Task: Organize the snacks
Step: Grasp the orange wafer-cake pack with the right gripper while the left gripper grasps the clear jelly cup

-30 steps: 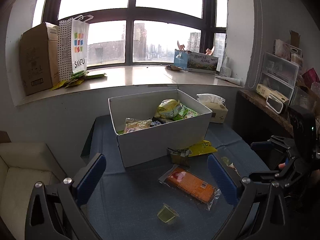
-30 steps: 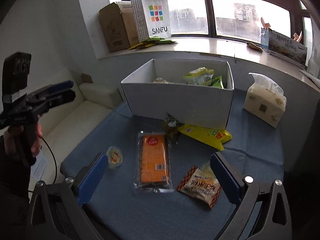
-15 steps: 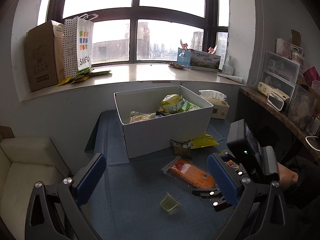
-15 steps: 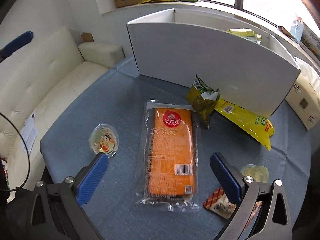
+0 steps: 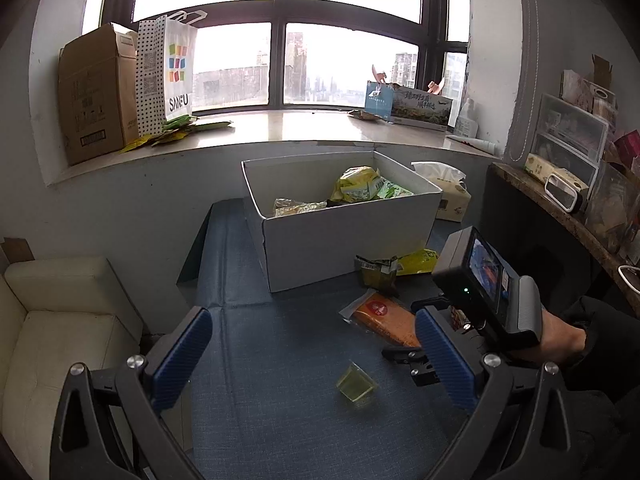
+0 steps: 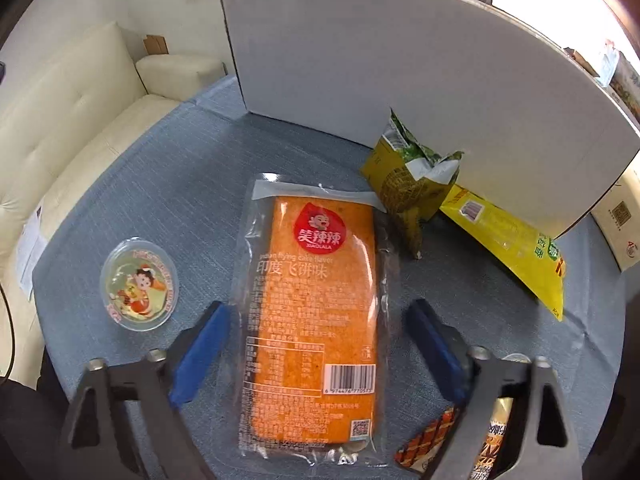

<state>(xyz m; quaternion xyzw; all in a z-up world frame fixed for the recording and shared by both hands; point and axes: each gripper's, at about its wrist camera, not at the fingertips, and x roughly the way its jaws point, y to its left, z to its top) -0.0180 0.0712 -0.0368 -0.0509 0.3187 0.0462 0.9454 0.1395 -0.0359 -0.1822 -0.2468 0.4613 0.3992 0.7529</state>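
A long orange snack pack (image 6: 316,316) in clear wrap lies flat on the blue cloth; it also shows in the left wrist view (image 5: 384,320). My right gripper (image 6: 320,344) is open, low over it, one blue finger on each side of the pack. A white box (image 5: 340,232) holding several snack bags stands behind. A jelly cup (image 6: 138,284) lies left of the pack. A green-yellow bag (image 6: 408,184) and a yellow bag (image 6: 512,240) lean at the box wall (image 6: 400,80). My left gripper (image 5: 312,360) is open, empty, held back above the cloth.
A brown patterned snack (image 6: 460,448) lies under my right finger. A tissue box (image 5: 448,196) stands right of the white box. A cream sofa (image 6: 68,128) borders the cloth on the left. A carton (image 5: 96,92) and shopping bag (image 5: 168,72) stand on the windowsill.
My right gripper has dropped down and forward until its open fingers straddle the orange pack. My left gripper has shifted slightly and stayed open.
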